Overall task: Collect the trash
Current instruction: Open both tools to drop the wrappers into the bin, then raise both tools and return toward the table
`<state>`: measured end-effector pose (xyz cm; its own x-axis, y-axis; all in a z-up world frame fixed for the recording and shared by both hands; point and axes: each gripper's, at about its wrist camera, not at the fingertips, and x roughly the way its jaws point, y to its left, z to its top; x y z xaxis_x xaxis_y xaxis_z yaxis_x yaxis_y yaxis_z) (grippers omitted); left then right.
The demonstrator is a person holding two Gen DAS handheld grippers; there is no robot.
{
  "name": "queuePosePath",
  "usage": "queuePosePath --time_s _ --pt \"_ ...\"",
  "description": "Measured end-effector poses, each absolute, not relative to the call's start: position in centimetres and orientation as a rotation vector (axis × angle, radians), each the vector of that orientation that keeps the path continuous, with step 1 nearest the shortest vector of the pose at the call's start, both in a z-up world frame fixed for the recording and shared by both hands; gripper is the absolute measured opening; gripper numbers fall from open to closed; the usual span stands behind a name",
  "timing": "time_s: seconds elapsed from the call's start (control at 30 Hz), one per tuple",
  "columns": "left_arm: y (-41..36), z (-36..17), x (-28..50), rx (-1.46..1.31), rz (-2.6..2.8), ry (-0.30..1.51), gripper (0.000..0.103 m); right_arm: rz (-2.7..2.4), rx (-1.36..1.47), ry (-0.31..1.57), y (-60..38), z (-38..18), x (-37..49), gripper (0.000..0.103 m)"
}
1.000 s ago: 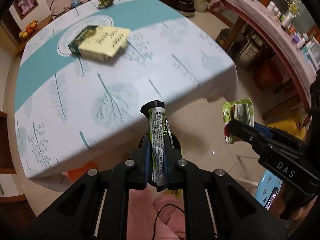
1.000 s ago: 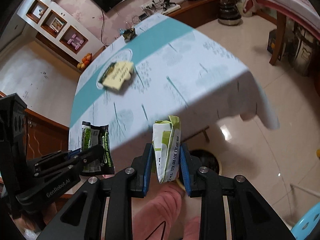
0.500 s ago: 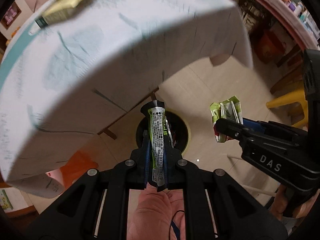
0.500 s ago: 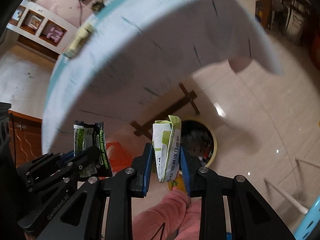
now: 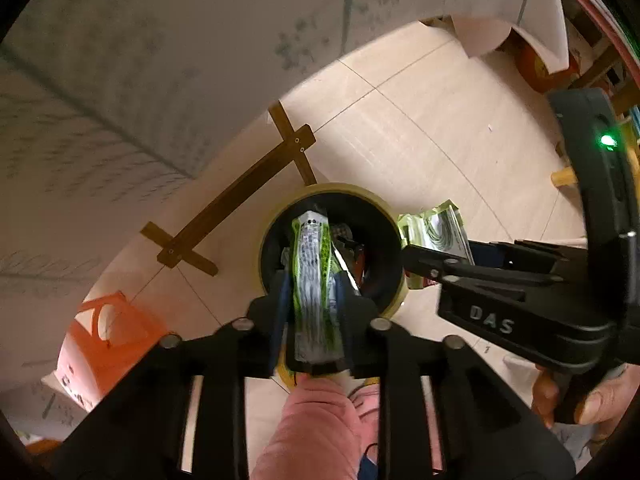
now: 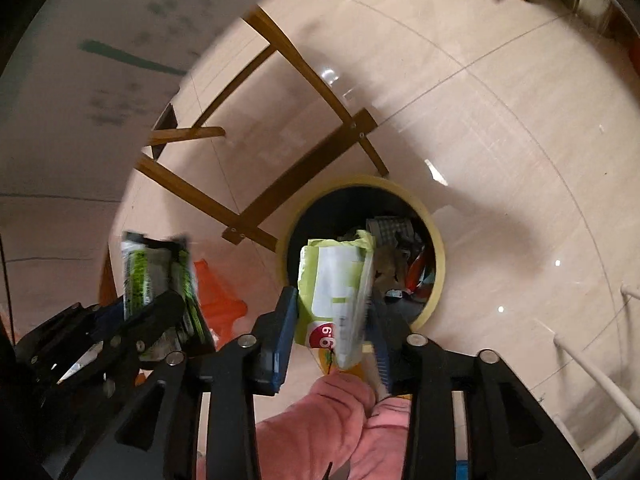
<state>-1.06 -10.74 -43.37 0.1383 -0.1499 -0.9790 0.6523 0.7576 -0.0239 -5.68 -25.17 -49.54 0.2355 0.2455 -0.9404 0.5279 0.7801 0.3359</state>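
A round bin (image 5: 344, 189) with a yellow rim and a black liner stands on the floor, with trash inside. My left gripper (image 5: 312, 280) hangs right above its mouth, pointing down. A green and white wrapper (image 5: 312, 272) stands between its blue pads; the jaws are opening but the pads still touch it. My right gripper (image 6: 334, 300) hovers over the near rim of the bin (image 6: 438, 264). It carries a light green and white pack (image 6: 336, 280); its jaws are opening too, with the pack still between them. Each gripper shows beside the other: the right gripper (image 5: 416, 256) and the left gripper (image 6: 160, 312).
The table's wooden cross brace (image 5: 236, 196) lies on the floor just behind the bin, under the hanging tablecloth (image 5: 120, 80). An orange stool (image 5: 104, 340) stands to the left. A pink-clad leg (image 5: 316, 432) is below the grippers. A white rack (image 6: 592, 372) sits right.
Both grippers have dropped from above the tabletop to below its edge, close over the bin. Both pairs of jaws stand a little wider, and wrapper and pack have puffed out between them.
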Motion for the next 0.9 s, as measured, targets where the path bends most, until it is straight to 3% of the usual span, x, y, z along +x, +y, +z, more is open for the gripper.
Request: queuePosePath --time_s 0.13,0.23,0.43,0.63,0.9 --pt "-11.2 -45.5 -1.1 0.493 -0.612 1.32 0.034 -0.202 0.707 1.36 -25.5 -52.4 -5.6 0.05" --pt "-11.3 -46.3 -1.3 0.502 -0.601 1.331 0.036 -0.208 0.698 1.356 -25.6 -53.4 -5.8 0.057" --pt "-11.3 -45.4 -1.3 0.515 -0.592 1.301 0.036 -0.212 0.688 1.35 -25.8 -53.3 -6.4 0.057" --pt "-9.9 -42.5 -1.5 0.509 -0.574 1.279 0.036 -0.212 0.665 1.307 -25.2 -49.1 -7.1 0.057" --pt "-7.3 -33.6 -3.3 0.485 -0.555 1.266 0.036 -0.204 0.646 1.237 -24.1 -38.3 -8.4 0.057"
